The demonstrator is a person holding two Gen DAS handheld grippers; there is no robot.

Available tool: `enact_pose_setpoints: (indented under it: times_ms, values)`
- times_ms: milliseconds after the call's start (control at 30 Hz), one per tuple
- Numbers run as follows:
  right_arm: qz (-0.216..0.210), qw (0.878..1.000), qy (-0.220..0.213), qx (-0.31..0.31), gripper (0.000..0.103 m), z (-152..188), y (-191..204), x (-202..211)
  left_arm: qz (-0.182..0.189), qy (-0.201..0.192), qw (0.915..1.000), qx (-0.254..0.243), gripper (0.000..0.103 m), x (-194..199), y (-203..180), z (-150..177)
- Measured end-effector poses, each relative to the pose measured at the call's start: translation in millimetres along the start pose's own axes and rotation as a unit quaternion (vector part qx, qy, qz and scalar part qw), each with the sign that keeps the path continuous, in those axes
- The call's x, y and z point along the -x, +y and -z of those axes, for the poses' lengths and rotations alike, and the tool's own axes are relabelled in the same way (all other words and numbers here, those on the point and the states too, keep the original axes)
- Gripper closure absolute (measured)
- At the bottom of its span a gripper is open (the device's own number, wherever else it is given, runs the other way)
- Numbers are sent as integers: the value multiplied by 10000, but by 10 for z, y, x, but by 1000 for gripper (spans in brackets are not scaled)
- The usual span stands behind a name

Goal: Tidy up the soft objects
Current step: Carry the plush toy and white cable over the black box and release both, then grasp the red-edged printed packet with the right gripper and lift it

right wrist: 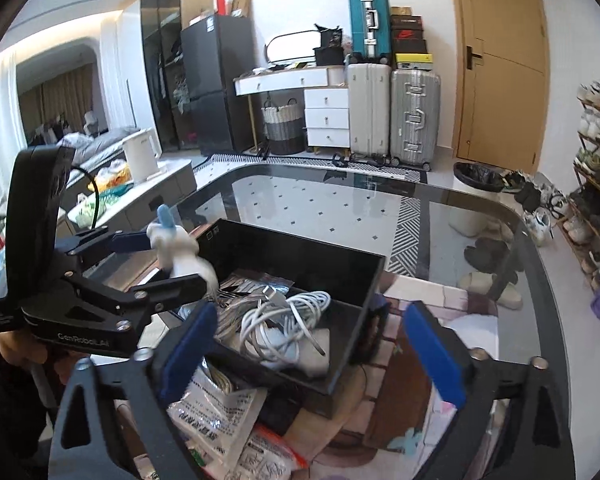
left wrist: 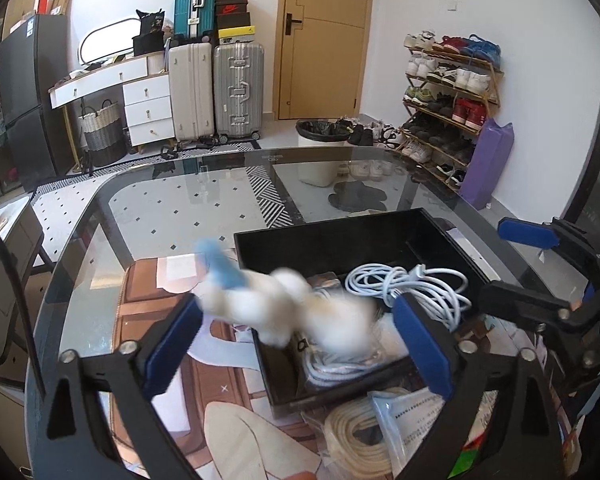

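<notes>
A white plush toy with a blue ear (left wrist: 288, 304) is blurred in the air between the wide-open fingers of my left gripper (left wrist: 296, 344), just over the near left corner of the black box (left wrist: 340, 236). In the right wrist view the toy (right wrist: 180, 248) hangs between the left gripper's spread fingers (right wrist: 140, 242); I cannot tell if they touch it. The box (right wrist: 300, 258) holds white coiled cables (right wrist: 284, 320). My right gripper (right wrist: 316, 348) is open and empty in front of the box, and also shows in the left wrist view (left wrist: 528, 256).
The box stands on a patterned mat (left wrist: 148, 304) on a glass table (left wrist: 172, 200). A coil of cream rope (left wrist: 356, 440) and plastic packets (right wrist: 220, 412) lie in front of the box. Suitcases, drawers and a shoe rack stand beyond the table.
</notes>
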State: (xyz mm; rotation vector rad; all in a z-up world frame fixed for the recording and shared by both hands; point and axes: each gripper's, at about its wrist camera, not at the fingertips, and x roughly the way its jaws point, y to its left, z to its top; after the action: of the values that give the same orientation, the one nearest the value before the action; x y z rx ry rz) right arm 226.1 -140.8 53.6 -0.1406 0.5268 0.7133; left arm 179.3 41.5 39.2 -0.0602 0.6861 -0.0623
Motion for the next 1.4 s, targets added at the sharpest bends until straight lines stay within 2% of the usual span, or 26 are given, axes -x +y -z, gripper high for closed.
enact_pose_setpoints:
  times_ms: [333, 867, 1167, 1400]
  values:
    - [40, 9995, -76, -297, 1, 230, -152, 291, -26, -65, 10000, 13, 0, 242, 15, 196]
    - [-119, 9991, 292, -296, 1, 756, 141, 376, -143, -38, 9999, 17, 0, 539, 24, 602]
    - [-218, 9964, 728, -378, 1, 973, 188, 200, -222, 39, 9997, 2, 0, 546, -28, 741]
    - [-295, 9928, 1057, -479, 1, 1018, 202, -1, -274, 84, 9995, -95, 0, 498, -74, 754]
